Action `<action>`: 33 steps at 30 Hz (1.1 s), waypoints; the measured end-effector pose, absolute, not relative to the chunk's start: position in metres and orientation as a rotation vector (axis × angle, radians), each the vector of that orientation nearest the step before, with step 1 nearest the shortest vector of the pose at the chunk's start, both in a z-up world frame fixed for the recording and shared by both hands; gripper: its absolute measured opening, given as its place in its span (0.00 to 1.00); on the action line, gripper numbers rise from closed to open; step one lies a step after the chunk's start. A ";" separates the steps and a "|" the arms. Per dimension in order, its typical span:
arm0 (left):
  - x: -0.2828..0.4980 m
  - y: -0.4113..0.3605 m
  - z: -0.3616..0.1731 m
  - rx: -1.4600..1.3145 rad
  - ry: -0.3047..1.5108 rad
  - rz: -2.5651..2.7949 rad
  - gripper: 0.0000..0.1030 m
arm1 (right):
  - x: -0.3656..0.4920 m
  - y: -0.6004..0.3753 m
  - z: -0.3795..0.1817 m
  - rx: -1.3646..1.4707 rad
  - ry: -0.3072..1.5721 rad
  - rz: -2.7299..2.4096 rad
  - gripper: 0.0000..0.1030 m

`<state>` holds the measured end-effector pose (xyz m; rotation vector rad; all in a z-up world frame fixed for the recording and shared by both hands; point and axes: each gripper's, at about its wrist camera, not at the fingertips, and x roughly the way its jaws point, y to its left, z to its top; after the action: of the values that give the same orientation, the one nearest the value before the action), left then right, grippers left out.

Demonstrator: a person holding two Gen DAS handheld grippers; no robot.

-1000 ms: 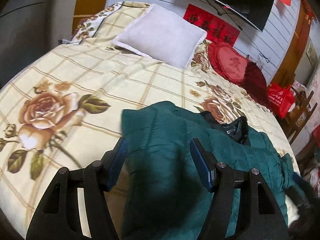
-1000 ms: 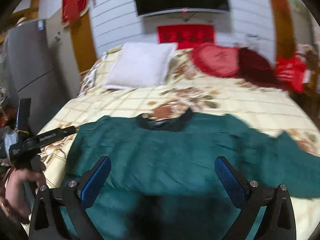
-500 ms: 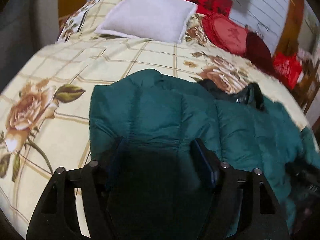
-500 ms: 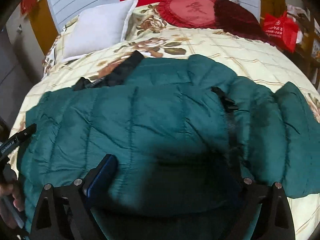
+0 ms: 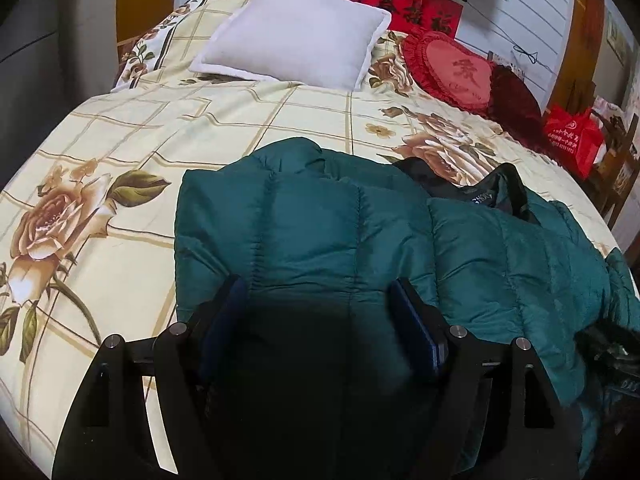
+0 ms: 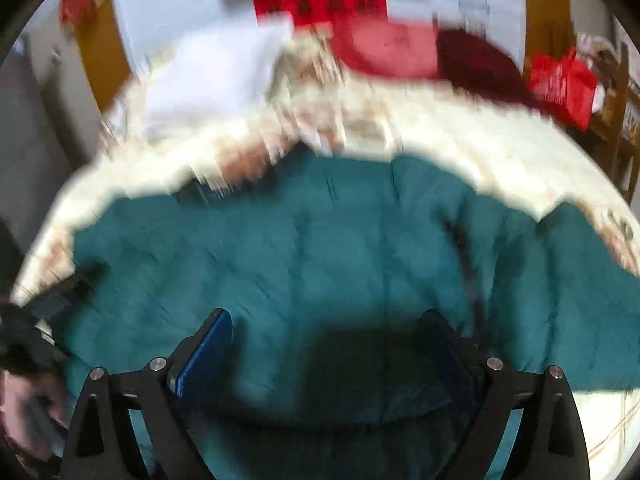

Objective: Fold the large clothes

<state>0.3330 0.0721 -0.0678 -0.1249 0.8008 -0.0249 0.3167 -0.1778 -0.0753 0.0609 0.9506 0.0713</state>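
Observation:
A teal quilted puffer jacket [image 5: 320, 232] with a black collar [image 5: 480, 192] lies spread on a floral bedspread [image 5: 120, 128]. My left gripper [image 5: 320, 304] hovers low over the jacket's left part, jaws wide apart, nothing between them. My right gripper [image 6: 324, 336] is over the jacket's middle [image 6: 320, 240], jaws wide apart and empty. The right wrist view is motion-blurred. The left gripper and the hand holding it [image 6: 44, 312] show at that view's left edge.
A white pillow [image 5: 296, 32], a red heart cushion [image 5: 452, 68] and a dark red cushion [image 5: 516, 104] lie at the bed's head. A red bag [image 5: 572, 136] and a wooden chair [image 5: 616, 160] stand to the right. A grey cabinet [image 5: 28, 40] stands left.
Both grippers dropped close over the jacket, then the left drew back slightly. The right gripper is moving fast, blurring its view. The jacket looks more bunched at the left.

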 end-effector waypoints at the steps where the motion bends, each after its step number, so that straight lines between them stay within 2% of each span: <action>1: 0.333 0.072 -0.068 -0.121 0.803 -0.022 0.74 | 0.318 -0.182 -0.089 0.070 0.974 0.074 0.95; 8: 0.322 0.071 -0.046 -0.098 0.807 -0.015 0.76 | 0.296 -0.184 -0.067 0.093 0.923 0.068 0.95; 12: 0.279 0.072 -0.019 -0.118 0.773 -0.031 0.76 | 0.249 -0.191 -0.021 0.088 0.765 0.030 0.95; 18: 0.201 0.070 0.010 -0.191 0.768 -0.074 0.76 | 0.186 -0.235 0.001 0.213 0.716 -0.087 0.95; 22: 0.164 0.065 0.036 -0.262 0.730 -0.074 0.76 | 0.153 -0.309 -0.004 0.259 0.747 -0.184 0.95; 26: 0.154 0.052 0.046 -0.199 0.678 -0.096 0.76 | 0.116 -0.428 -0.013 0.306 0.769 -0.346 0.95; 31: 0.154 0.049 0.024 -0.094 0.608 -0.081 0.76 | 0.079 -0.563 -0.032 0.541 0.761 -0.500 0.95; 33: 0.158 0.058 0.014 -0.104 0.598 -0.071 0.76 | 0.081 -0.596 -0.039 0.551 0.766 -0.528 0.95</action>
<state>0.1577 0.0584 0.0136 -0.1040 0.5977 -0.0705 0.0812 -0.5955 -0.0390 0.5508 0.7663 -0.5276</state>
